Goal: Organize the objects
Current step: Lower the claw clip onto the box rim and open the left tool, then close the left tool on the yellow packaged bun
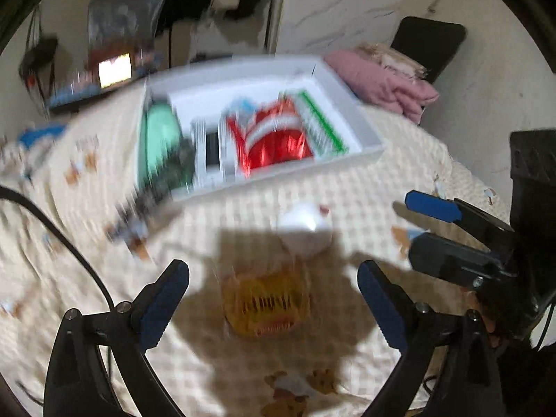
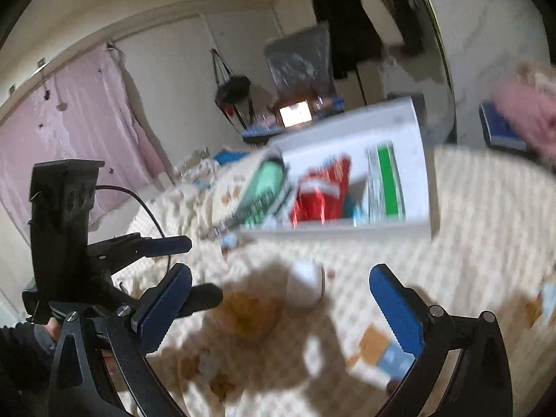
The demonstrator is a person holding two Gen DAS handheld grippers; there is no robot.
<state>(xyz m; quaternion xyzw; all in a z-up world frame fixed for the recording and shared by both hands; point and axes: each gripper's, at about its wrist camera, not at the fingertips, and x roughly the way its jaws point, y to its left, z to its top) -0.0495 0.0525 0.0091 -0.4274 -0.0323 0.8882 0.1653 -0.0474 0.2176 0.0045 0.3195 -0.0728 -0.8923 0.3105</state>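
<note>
Two loose items remain. Left wrist: left tongs [image 1: 272, 300] apart, empty, over yellow packet [image 1: 266, 304]; white case [image 1: 305, 231] beyond; box [image 1: 368, 132] partly filled. Right wrist: right tongs [image 2: 279, 307] apart, empty, case [image 2: 307, 286] between them, untouched.

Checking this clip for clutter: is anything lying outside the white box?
Yes. A white rounded object and a yellow packet lie loose on the checked cloth, outside the white box. Blur hides finer detail.
</note>
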